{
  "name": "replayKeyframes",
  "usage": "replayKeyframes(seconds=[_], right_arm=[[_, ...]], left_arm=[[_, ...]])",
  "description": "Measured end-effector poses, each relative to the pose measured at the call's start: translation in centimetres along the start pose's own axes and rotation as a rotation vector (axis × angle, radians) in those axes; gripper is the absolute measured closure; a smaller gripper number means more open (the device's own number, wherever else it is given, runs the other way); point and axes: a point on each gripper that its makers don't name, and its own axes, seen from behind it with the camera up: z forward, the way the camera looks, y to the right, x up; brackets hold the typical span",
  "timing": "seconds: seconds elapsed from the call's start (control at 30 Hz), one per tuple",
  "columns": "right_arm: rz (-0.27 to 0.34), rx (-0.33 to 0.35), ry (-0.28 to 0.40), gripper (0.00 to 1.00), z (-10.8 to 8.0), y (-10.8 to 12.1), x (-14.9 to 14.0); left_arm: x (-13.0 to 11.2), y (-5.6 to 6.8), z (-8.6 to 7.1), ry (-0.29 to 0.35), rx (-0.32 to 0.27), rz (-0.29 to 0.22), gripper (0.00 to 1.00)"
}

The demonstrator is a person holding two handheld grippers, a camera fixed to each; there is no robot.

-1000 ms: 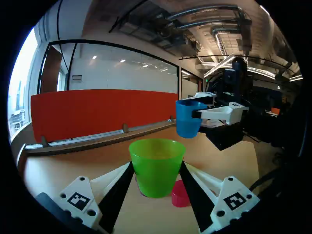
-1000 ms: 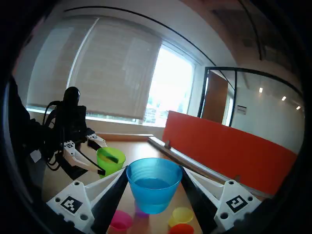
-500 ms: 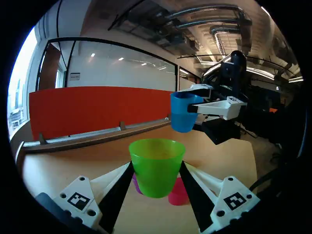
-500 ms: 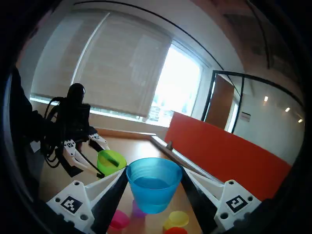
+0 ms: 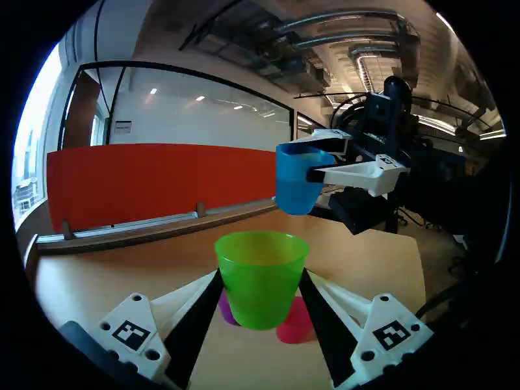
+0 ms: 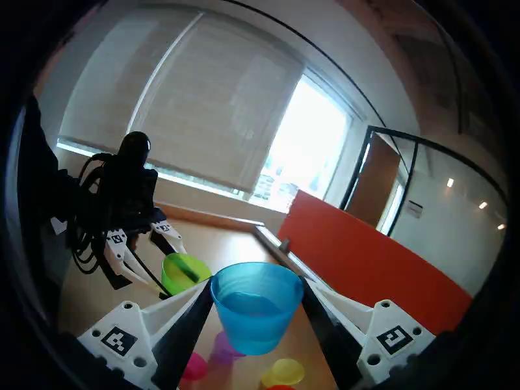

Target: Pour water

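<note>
Your left gripper [image 5: 261,274] has its jaws clamped on the green cup [image 5: 262,296]. Your right gripper [image 6: 257,285] squeezes the blue cup [image 6: 255,322] of water [image 6: 250,303] between its jaws, held higher than the green cup and just beyond it.

In the left gripper view, the left cup [image 5: 262,279] sits lower centre between the left gripper's [image 5: 261,278] fingers, over the table [image 5: 97,286]. Small cups [image 5: 296,323] stand behind and below it. Upper right of centre, the right gripper [image 5: 305,159] clasps the right cup [image 5: 294,182]. Water [image 6: 250,304] lies in it.

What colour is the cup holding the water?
The cup is blue, clearest in the right gripper view.
</note>
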Motion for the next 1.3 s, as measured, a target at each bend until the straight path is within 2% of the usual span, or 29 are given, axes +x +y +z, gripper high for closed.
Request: replayKeyframes(seconds=[0.57, 0.93, 1.3], right_arm=[[-0.097, 0.020, -0.008, 0.07, 0.7, 0.3, 1.4], [-0.139, 0.024, -0.005, 0.07, 1.3, 0.7, 2.2], [-0.196, 0.029, -0.012, 0.07, 1.9, 0.4, 2.5]], left_arm=[[0.2, 0.7, 0.6, 0.011, -0.019, 0.003, 0.19], [0.5, 1.3, 0.6, 0.029, -0.035, 0.022, 0.18], [0.4, 1.4, 0.5, 0.031, -0.036, 0.022, 0.19]])
